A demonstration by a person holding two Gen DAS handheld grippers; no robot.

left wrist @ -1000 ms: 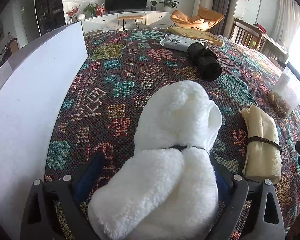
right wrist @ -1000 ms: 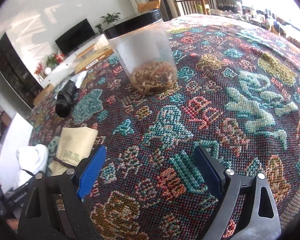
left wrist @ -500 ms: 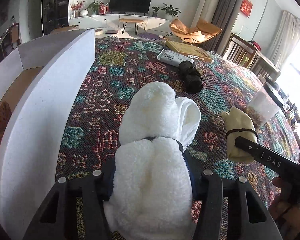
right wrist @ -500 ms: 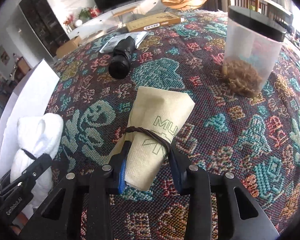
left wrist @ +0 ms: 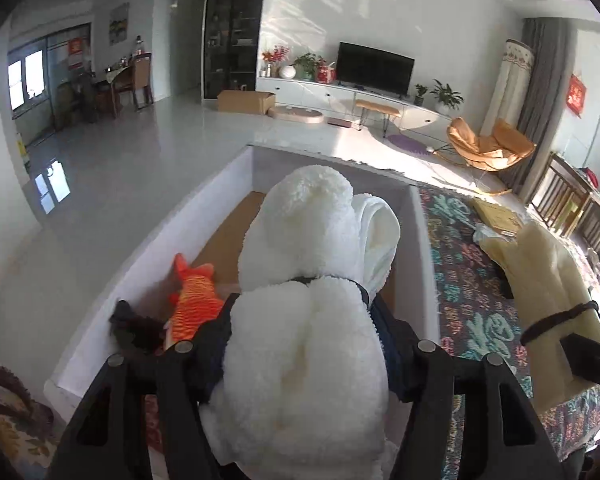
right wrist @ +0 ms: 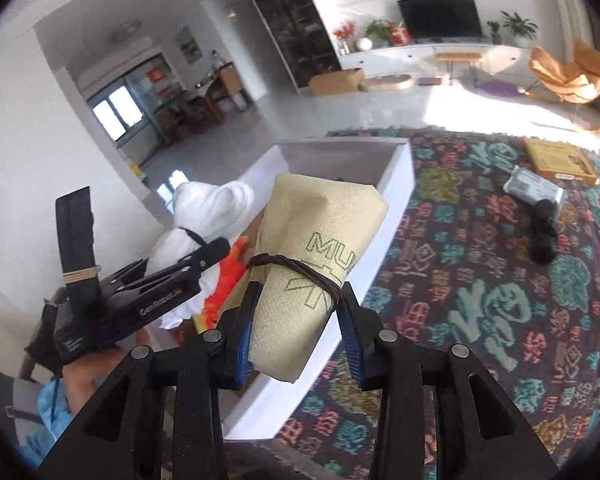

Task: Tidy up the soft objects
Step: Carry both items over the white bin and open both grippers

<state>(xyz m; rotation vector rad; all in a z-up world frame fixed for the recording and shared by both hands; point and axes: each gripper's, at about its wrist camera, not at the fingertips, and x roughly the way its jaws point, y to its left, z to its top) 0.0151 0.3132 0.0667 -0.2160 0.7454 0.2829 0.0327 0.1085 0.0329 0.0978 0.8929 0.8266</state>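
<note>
Left wrist: fingers [left wrist: 300,344] opening around white towel [left wrist: 312,280]

My left gripper [left wrist: 304,320] and right gripper [right wrist: 296,312] share one build: matte black plastic linkages with triangular cutouts, round silver pivot screws and blue finger pads. On the left gripper's body I see white lettering and a tan rubber band around an upright black bar. A light blue sleeve [right wrist: 50,404] shows beneath.
</note>
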